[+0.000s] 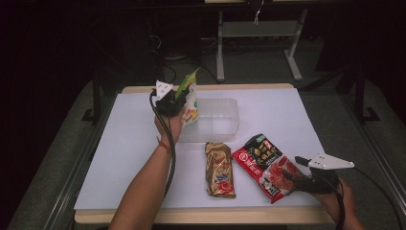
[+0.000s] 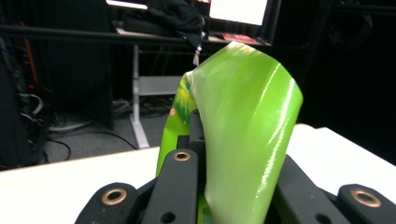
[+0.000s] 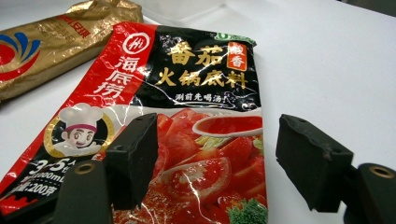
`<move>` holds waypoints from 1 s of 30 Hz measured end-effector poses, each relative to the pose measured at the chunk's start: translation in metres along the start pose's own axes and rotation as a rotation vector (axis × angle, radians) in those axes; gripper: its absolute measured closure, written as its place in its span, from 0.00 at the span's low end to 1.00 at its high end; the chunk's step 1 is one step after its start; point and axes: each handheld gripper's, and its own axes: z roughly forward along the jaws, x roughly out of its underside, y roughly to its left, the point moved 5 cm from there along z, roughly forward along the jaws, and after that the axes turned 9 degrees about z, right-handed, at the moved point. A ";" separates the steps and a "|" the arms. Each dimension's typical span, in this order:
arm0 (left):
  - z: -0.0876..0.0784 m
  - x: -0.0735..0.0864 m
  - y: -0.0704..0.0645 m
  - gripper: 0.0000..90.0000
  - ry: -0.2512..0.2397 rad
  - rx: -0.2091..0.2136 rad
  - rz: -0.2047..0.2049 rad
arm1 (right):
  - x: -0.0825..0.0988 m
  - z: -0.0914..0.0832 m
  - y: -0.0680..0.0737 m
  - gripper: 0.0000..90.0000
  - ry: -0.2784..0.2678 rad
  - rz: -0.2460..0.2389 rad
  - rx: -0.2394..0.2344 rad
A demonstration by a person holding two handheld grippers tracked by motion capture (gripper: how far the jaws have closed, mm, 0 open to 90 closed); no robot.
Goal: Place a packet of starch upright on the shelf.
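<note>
My left gripper [image 1: 174,103] is shut on a green and white snack packet [image 1: 190,98], held upright over the left end of a clear plastic box [image 1: 218,120]. In the left gripper view the glossy green packet [image 2: 243,135] curls up from between the black jaws. My right gripper [image 1: 292,167] stands open near the table's front right, its jaws either side of the lower end of a red and black hotpot-base packet [image 1: 261,163] that lies flat. In the right gripper view that packet [image 3: 187,84] lies under the spread jaws of the gripper [image 3: 215,140], and no pad presses on it.
A gold packet [image 1: 220,168] lies flat left of the red one, in front of the box. The white tabletop [image 1: 134,153] has bare room on its left and at the far right. Desk legs and cables stand in the dark beyond the far edge.
</note>
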 end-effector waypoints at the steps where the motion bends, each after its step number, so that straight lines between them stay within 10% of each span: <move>1: -0.002 0.004 0.000 0.90 0.011 0.022 0.002 | 0.000 0.000 0.000 0.32 0.001 -0.001 0.000; 10: -0.015 0.014 0.009 0.74 0.081 0.114 0.015 | 0.000 0.001 0.002 0.32 0.007 -0.004 -0.004; 20: -0.056 0.028 0.010 0.68 0.152 0.229 0.193 | 0.000 0.002 0.004 0.32 0.017 -0.011 -0.012; 30: -0.075 0.048 0.004 0.72 0.199 0.286 0.281 | 0.001 0.004 0.006 0.32 0.028 -0.014 -0.014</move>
